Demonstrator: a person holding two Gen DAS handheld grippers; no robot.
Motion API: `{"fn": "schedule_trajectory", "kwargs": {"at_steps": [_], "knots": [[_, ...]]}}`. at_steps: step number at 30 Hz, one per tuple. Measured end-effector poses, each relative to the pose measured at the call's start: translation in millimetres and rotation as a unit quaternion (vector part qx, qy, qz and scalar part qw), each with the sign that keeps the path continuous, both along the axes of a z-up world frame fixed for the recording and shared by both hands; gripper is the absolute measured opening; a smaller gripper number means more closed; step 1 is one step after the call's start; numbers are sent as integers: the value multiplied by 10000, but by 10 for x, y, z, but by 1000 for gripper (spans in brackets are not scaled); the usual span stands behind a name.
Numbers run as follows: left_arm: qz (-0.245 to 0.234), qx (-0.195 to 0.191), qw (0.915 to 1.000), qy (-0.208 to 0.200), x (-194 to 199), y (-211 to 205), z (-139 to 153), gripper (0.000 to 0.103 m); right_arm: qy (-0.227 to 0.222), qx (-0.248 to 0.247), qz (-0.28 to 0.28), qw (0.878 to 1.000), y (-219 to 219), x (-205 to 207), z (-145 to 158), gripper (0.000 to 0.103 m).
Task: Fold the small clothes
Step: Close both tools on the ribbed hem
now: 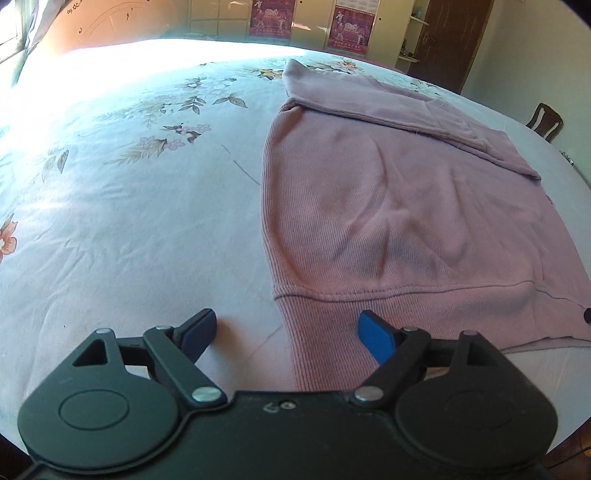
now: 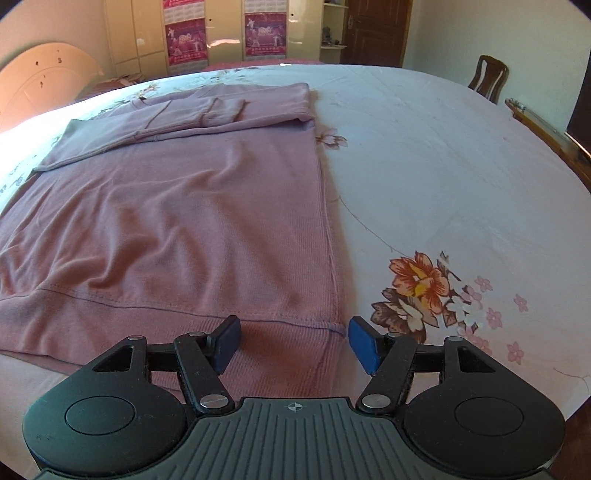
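A pink ribbed sweater (image 1: 388, 206) lies flat on the floral bedsheet (image 1: 129, 221), with its sleeves folded across the far part. My left gripper (image 1: 288, 334) is open, just above the sweater's near left hem corner. In the right wrist view the same sweater (image 2: 184, 221) fills the left half. My right gripper (image 2: 293, 345) is open, with its jaws either side of the near right hem corner. Neither gripper holds cloth.
The bedsheet (image 2: 443, 166) extends far to the right and to the left of the sweater. A wooden chair (image 2: 487, 75) stands past the bed's far right edge. A wardrobe with pink posters (image 2: 184, 40) and a dark door (image 2: 373, 29) are behind.
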State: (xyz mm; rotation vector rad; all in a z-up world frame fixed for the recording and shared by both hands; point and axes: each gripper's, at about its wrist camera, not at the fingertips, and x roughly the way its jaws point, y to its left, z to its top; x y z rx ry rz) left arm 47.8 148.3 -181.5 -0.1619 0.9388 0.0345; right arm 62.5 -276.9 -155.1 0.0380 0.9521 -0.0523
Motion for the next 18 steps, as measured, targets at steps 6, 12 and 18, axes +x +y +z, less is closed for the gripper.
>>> {"fn": "schedule_trajectory", "kwargs": {"at_steps": [6,12,18], "knots": [[-129,-360,9991,-161,-48,-1,-10,53,110,514,-296,9982,-73,-26,-2,66],[-271,-683,9972,-111,30,-41,16,20,161,676,-212,9974,-31,-13,37,40],[-412,-873,9946,-388,138,-22,220,6,231,994,-18,9948,12,54,102,12]]}}
